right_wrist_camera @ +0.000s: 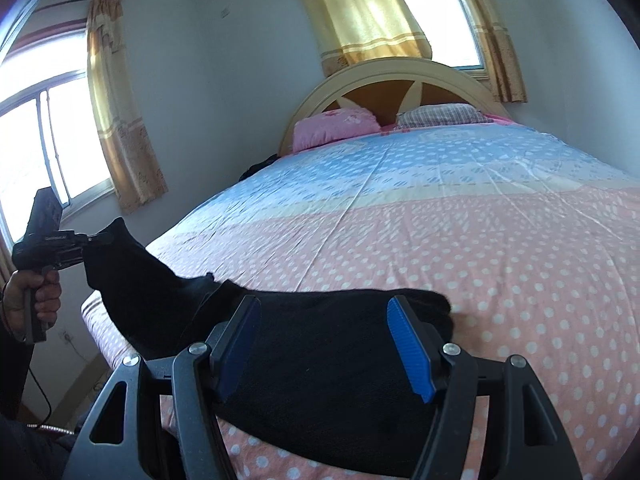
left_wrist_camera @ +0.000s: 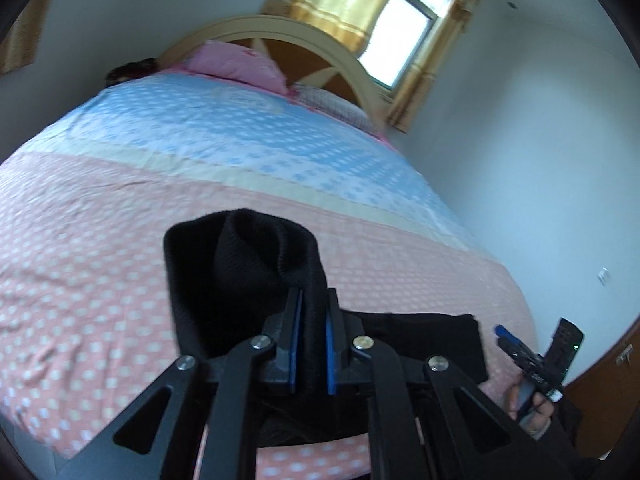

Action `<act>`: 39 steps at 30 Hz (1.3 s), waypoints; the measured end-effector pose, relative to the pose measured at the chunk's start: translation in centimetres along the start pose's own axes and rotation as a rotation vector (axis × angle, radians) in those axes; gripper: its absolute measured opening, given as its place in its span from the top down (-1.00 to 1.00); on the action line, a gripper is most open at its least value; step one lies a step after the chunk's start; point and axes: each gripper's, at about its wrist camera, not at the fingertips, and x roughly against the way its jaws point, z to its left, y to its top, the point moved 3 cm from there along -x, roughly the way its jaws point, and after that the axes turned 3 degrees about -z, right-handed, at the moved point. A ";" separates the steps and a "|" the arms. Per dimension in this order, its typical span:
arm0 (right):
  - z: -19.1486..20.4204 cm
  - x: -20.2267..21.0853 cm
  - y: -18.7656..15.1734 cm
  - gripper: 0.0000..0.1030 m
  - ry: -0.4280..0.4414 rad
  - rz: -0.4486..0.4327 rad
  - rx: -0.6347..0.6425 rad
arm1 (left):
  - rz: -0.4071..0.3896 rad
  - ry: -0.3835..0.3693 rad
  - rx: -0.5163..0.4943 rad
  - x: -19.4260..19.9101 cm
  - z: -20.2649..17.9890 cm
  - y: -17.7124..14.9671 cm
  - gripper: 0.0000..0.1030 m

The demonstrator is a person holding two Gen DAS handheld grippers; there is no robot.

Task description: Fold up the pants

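Black knitted pants lie across the near edge of the bed. My right gripper hovers open just above them, blue pads wide apart with nothing between them. At the left, my left gripper holds one end of the pants lifted off the bed. In the left wrist view my left gripper is shut on the pants, whose fabric bulges in a fold above the fingers. The right gripper and the hand holding it show at the lower right.
The bed has a pink and blue dotted sheet. A pink pillow and a checked pillow rest against the arched headboard. A dark item lies at the bed's far left edge. Walls and curtained windows surround the bed.
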 end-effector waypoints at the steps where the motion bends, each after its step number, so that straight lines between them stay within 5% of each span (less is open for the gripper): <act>1: -0.4 0.2 0.2 -0.31 -0.012 -0.009 -0.010 | 0.009 -0.025 -0.019 -0.6 -1.7 0.1 0.81; 15: -6.5 2.6 2.1 -0.31 -0.159 -0.099 -0.199 | 0.202 -0.218 -0.248 -10.7 -19.4 -1.5 0.82; 24: -9.3 3.0 2.1 -0.31 -0.207 -0.089 -0.286 | 0.358 -0.199 -0.334 -17.4 -22.3 -7.4 0.85; 30: -9.2 2.0 1.4 -0.31 -0.193 -0.044 -0.282 | 0.404 -0.256 -0.369 -17.8 -24.3 -9.6 0.83; 33: -9.0 1.8 1.3 -0.31 -0.169 -0.036 -0.279 | 0.347 -0.281 -0.429 -15.0 -25.2 -9.2 0.37; 35: -8.7 1.9 1.4 -0.31 -0.153 -0.036 -0.279 | 0.271 -0.282 -0.441 -12.7 -24.6 -8.2 -0.19; 37: -8.0 2.1 1.6 -0.31 -0.141 -0.035 -0.278 | 0.173 -0.229 -0.442 -10.2 -22.6 -6.9 -0.45; 39: -6.8 2.2 2.0 -0.31 -0.113 -0.029 -0.268 | 0.113 -0.160 -0.419 -8.5 -20.1 -5.8 -0.49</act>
